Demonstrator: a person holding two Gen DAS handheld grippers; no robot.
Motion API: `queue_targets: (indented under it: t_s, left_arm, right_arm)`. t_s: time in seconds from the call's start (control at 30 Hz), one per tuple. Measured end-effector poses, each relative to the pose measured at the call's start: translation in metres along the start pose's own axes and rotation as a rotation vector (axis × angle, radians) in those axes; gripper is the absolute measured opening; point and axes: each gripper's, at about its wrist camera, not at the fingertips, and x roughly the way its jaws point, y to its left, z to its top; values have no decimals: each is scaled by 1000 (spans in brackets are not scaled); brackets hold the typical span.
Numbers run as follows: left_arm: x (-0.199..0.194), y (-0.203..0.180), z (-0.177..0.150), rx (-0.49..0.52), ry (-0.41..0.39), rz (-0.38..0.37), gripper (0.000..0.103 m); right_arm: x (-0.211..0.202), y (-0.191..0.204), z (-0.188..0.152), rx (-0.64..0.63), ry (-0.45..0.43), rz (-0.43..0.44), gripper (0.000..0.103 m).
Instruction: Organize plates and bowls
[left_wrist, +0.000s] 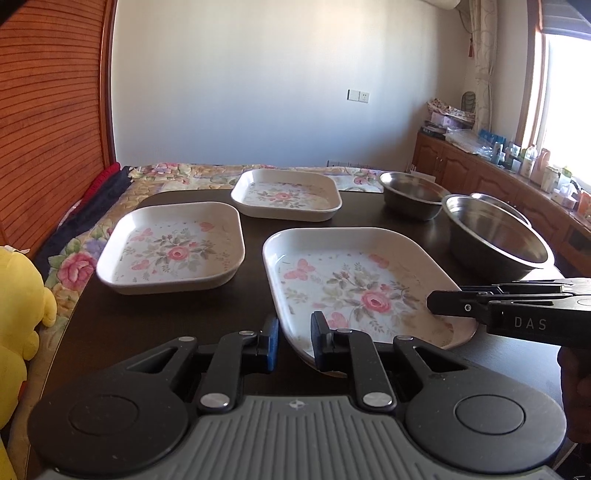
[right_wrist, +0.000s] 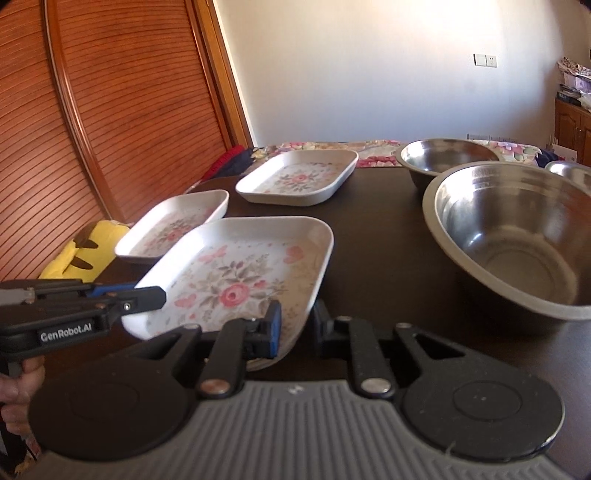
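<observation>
A square floral plate (left_wrist: 369, 288) (right_wrist: 240, 266) is held at its near edge by both grippers, tilted, with that edge off the dark table (left_wrist: 166, 325). My left gripper (left_wrist: 294, 332) is shut on its near left corner and shows from the side in the right wrist view (right_wrist: 147, 295). My right gripper (right_wrist: 297, 321) is shut on the near right rim and enters the left wrist view from the right (left_wrist: 443, 302). Two matching plates (left_wrist: 173, 247) (left_wrist: 286, 194) lie further back. Three steel bowls (left_wrist: 495, 236) (left_wrist: 410, 192) (left_wrist: 498, 205) stand at the right.
A yellow plush toy (left_wrist: 18, 295) lies off the table's left edge on a floral quilt (left_wrist: 77, 266). A slatted wooden door (right_wrist: 74, 129) stands at the left. Wooden cabinets (left_wrist: 480, 177) with bottles run along the right under the window.
</observation>
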Motion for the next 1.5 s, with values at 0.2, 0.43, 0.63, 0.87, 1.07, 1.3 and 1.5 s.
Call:
queue_targets:
  t_s: [0.2, 0.43, 0.63, 0.87, 1.07, 1.3, 1.5]
  left_arm:
    - [-16, -4, -11, 9, -7, 4, 20]
    - [-26, -3, -30, 6, 8, 15, 20]
    - [-31, -1, -45, 2, 23, 18, 20]
    - [-33, -2, -53, 7, 36, 23, 20]
    - [-34, -4, -55, 13, 35, 28, 20]
    - [-33, -3, -56, 11, 37, 36, 20]
    - [-33, -3, -57, 4, 35, 35, 20]
  right_arm:
    - [-17, 4, -9, -7, -22, 0, 20]
    - [-28, 15, -25, -14, -31, -1, 20]
    - [-33, 24, -37, -23, -35, -2, 20]
    - [-38, 29, -47, -10, -34, -2, 20]
    - [-39, 29, -56, 9, -27, 5, 20]
    - [-40, 29, -62, 19, -25, 11, 20]
    - [-40, 29, -63, 20, -28, 12, 20]
